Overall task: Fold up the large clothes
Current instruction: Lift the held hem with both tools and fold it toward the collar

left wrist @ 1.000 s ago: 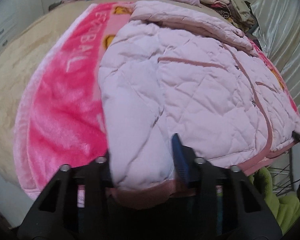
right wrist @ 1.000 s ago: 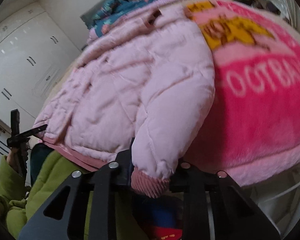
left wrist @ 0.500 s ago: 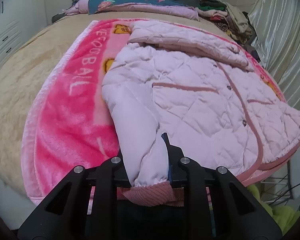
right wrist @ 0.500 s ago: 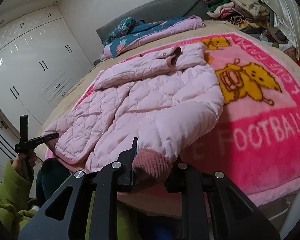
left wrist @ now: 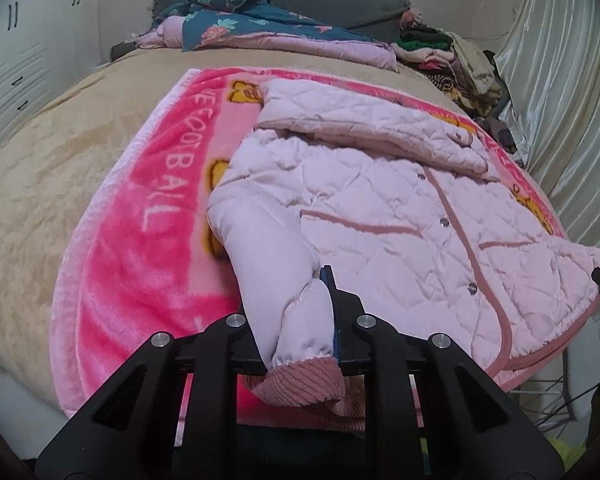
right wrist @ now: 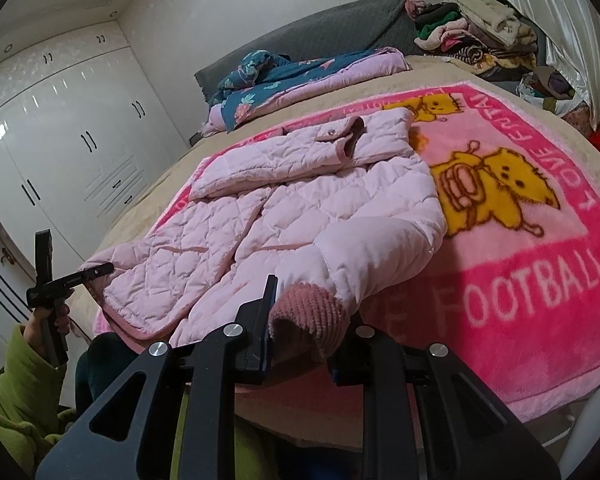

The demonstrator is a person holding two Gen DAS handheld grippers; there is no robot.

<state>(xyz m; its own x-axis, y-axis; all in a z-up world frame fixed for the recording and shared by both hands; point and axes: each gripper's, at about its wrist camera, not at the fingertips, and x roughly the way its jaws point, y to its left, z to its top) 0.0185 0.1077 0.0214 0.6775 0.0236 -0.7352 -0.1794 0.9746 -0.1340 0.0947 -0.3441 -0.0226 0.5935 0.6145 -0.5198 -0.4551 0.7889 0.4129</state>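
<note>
Right now you have a sleeve end in each hand: your left hand-held gripper (left wrist: 300,320) is clenched on the cuffed end of one sleeve (left wrist: 274,276) of the pink quilted jacket (left wrist: 380,200), its jaws having just closed in on the fabric, and your right hand-held gripper (right wrist: 304,320) is clamped on the ribbed pink cuff (right wrist: 310,312) of the other sleeve. The jacket lies front up, snaps showing, on the pink football blanket (right wrist: 520,280) spread over the bed (left wrist: 60,160), with its hem at the near edge toward you and its collar (right wrist: 340,140) at the far end toward the headboard. So the garment's long axis runs straight away from you, and each sleeve runs alongside the body from its far shoulder back to your pads. What the next move turns on is that the jacket's body sits between your two grippers: from the left one it lies to the right, from the right one it lies to the left. Probably each sleeve needs to be carried inward across the chest, and neither hand is clearly nearer the centre line. Keep the cuffs lifted clear of the blanket as you cross, or the padded sleeves may drag the shoulders out of square.
</note>
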